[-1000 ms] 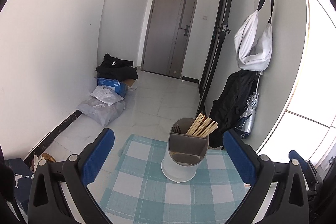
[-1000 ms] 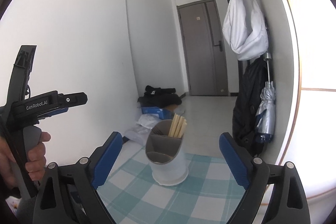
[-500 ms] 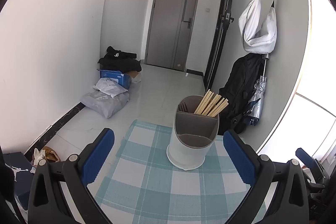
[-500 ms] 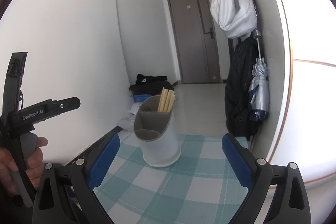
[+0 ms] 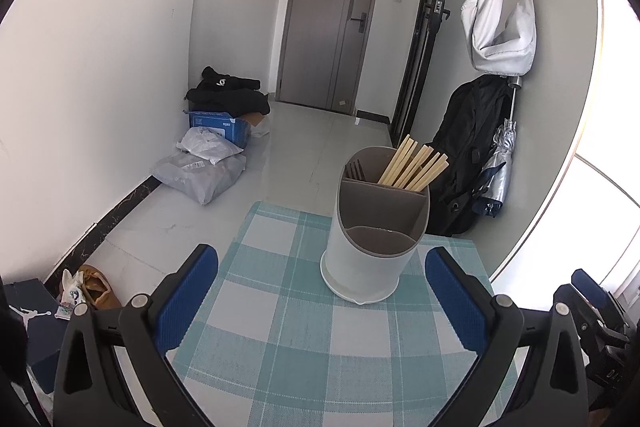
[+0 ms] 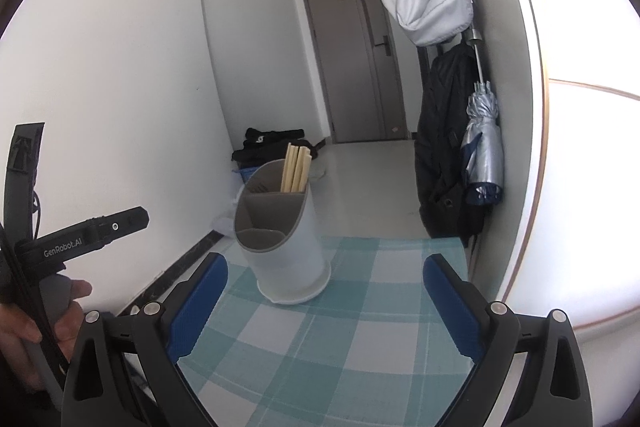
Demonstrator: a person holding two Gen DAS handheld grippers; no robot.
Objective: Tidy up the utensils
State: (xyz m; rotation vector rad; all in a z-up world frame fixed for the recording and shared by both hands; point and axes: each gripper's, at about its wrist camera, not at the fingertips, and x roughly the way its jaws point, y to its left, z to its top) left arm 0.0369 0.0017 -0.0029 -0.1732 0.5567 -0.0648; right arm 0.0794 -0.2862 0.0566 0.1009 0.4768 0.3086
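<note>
A white utensil holder (image 5: pixel 370 251) stands upright on a table covered with a teal and white checked cloth (image 5: pixel 280 339), near the table's far edge. It is a tall round tub with a grey insert whose rim slopes down toward the cameras and whose inside is split into compartments. In the back right compartment a bunch of pale wooden chopsticks (image 5: pixel 414 167) leans to the right, their square ends sticking out above the rim. A few dark utensil tips (image 5: pixel 354 171) show in the back left compartment; what they are is too small to tell. The front compartment looks empty.

The left gripper (image 5: pixel 322 301) hovers over the cloth with its blue-padded fingers (image 5: pixel 188 297) spread wide and nothing between them; the holder sits just beyond them, a little to the right. The right gripper (image 6: pixel 324 303) is likewise wide open and empty, with the holder ahead and to its left. In the right wrist view a hand (image 6: pixel 38 323) grips the left gripper's handle.
</note>
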